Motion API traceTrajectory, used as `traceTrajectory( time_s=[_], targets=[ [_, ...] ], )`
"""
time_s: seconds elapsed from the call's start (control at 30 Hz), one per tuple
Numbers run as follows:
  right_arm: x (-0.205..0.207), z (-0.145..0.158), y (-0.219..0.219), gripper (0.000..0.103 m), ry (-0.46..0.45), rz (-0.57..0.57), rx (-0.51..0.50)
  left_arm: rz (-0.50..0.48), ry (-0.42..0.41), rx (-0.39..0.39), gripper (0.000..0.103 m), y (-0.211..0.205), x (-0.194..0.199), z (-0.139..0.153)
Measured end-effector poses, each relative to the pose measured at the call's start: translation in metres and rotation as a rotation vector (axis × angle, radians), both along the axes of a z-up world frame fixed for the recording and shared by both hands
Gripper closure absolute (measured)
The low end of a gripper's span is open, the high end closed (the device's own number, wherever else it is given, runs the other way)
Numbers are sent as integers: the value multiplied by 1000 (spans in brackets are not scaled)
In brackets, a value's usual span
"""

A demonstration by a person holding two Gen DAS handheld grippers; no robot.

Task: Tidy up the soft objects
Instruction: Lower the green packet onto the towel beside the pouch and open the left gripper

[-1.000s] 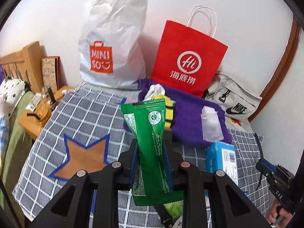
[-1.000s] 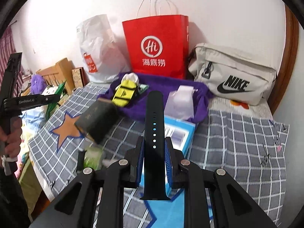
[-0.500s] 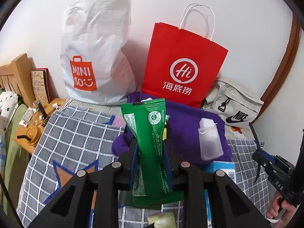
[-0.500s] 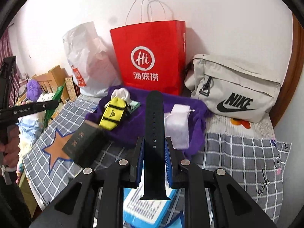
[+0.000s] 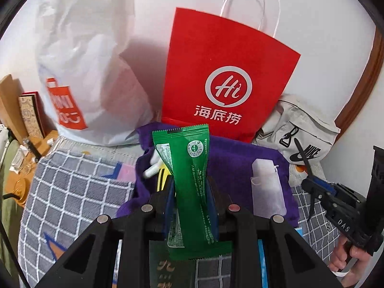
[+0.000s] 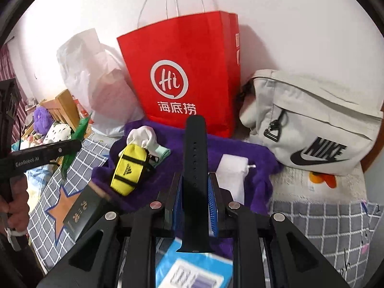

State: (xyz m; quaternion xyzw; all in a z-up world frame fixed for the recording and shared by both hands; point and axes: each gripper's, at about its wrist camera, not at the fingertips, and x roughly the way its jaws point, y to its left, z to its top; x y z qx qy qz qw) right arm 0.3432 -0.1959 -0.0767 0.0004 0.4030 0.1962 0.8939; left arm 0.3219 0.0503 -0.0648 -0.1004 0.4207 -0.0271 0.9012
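In the left wrist view, the left gripper (image 5: 190, 192) has its jaws pressed in on one green foil snack packet (image 5: 190, 180), which stands upright between the blue-padded fingers above the near edge of one purple fleece towel (image 5: 230, 151). The towel lies on a grey-and-white checked bedcover (image 5: 72, 192). On the towel rest one small translucent white drawstring pouch (image 5: 267, 189) to the right and, mostly hidden behind the packet, a white rolled cloth (image 5: 152, 168) with a strip of yellow beside it. Behind the towel, against the wall, stand three bags: one white plastic shopping bag with an orange logo (image 5: 91, 72), one red paper carrier bag with white cord handles (image 5: 228, 76) and one pale grey fabric sling bag with a black swoosh (image 5: 302, 134). What any of the three holds cannot be seen. The right gripper (image 5: 309, 168) shows at the right edge, gripped by a hand (image 5: 348, 259).

In the right wrist view, the right gripper (image 6: 195, 201) is clamped on one black perforated rubber watch strap (image 6: 195, 168), held upright over the towel (image 6: 240, 153). On the towel lie one yellow miniature duffel bag with black straps (image 6: 130, 168), the white rolled cloth (image 6: 144, 136) just behind it and touching it, and the pouch (image 6: 232, 172). One dark rectangular box with gold lettering (image 6: 84, 211) lies on the bedcover (image 6: 324, 220) just left of the towel, and one light blue carton (image 6: 192, 268) sits under the gripper. The red bag (image 6: 187, 72), white bag (image 6: 96, 79) and grey sling bag (image 6: 312, 124) line the wall. At the left, the packet (image 6: 76, 136) sticks out beyond the left gripper's body.
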Motion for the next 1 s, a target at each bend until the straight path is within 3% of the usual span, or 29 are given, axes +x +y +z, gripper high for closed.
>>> traceTrajectory(
  time_s=[0.23,0.5,1.0],
  targets=[
    [16,-24,6,83,17,89,3,-46,56,8,79,-11,44,-25],
    [36,-57,3,83,110,78,-43,-59,110,-9,79,-17,78,-49],
    [49,-95,9,83,186,83,-104,-64,179,25,75,-20,104,-78]
  ],
)
